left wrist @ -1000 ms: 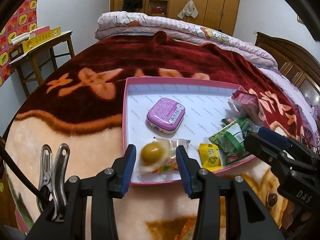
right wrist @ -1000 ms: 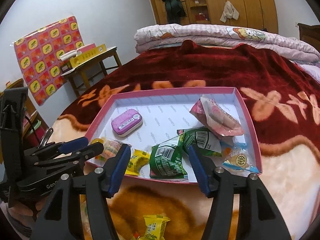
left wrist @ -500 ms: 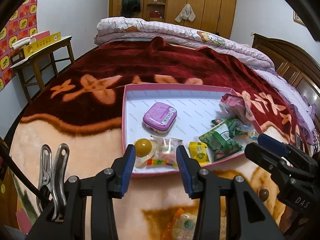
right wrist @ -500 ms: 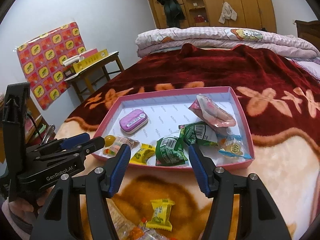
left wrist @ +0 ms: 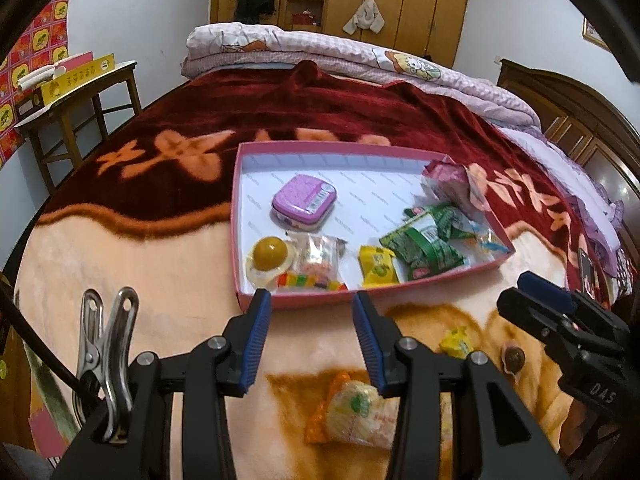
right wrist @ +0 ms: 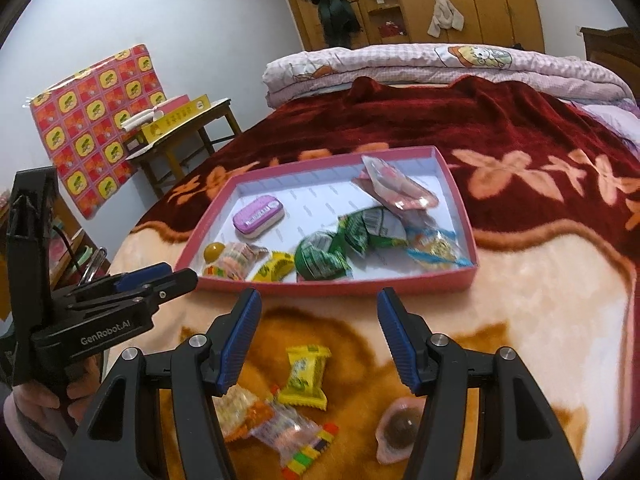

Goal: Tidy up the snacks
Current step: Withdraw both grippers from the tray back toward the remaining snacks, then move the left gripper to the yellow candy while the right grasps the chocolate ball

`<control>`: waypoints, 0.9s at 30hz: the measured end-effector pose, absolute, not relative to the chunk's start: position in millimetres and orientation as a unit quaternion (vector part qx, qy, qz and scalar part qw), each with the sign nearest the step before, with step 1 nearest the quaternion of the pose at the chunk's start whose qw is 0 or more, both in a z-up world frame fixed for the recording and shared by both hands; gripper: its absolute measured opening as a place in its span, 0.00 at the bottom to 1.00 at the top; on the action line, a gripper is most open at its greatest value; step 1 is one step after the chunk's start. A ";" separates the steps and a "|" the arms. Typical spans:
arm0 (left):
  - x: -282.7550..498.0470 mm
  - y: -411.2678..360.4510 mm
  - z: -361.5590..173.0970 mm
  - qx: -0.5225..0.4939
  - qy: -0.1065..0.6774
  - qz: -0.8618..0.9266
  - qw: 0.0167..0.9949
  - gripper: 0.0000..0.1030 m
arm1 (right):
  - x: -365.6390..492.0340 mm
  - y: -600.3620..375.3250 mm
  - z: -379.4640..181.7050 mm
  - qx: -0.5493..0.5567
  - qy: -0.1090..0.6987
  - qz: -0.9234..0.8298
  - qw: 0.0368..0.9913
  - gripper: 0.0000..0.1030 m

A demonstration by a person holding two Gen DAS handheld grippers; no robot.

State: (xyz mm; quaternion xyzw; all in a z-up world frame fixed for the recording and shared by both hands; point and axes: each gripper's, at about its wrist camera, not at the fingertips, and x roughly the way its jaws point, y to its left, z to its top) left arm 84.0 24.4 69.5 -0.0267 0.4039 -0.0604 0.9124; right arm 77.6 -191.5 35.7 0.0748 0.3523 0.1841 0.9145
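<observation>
Both grippers are held empty over the blanket [right wrist: 540, 320] just short of the pink tray [left wrist: 236, 216], so the step in hand is judged to be a reach for the next loose snack. In the tray a purple tin [left wrist: 303, 204], a yellow jelly cup [left wrist: 269, 258], a yellow candy [left wrist: 376, 266], green packets [left wrist: 424, 240] and a pink packet [left wrist: 450, 188] are already lying. Outside it, on the near blanket, a yellow wrapped candy [right wrist: 306, 376], a clear packet with coloured sweets [right wrist: 292, 436], an orange-edged packet [right wrist: 240, 408] and a brown jelly cup [right wrist: 400, 432] are waiting to be gathered. The left gripper [left wrist: 312, 340] is seen with its jaws parted and nothing between them, tilted down toward the orange-edged packet below its fingers. The right gripper [right wrist: 318, 336] is set wider, also bare, and is pointed down with the yellow wrapped candy lying just under the gap. The next move is likely to call for a lowering of the right gripper onto that candy, a closing across its thin wrapper, and a lift over the tray's near wall. Soft plush may let the candy sink, so a low, square approach would be needed.
</observation>
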 end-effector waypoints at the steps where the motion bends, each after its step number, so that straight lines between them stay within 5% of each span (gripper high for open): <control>1: 83.5 23.5 69.0 -0.026 0.405 -0.062 0.912 0.43 | 76.1 -192.9 33.9 0.075 0.355 0.182 0.914 0.60; 27: 58.0 -20.7 60.7 -0.010 0.436 -0.109 0.893 0.43 | 47.9 -226.9 6.1 0.062 0.400 0.148 0.902 0.60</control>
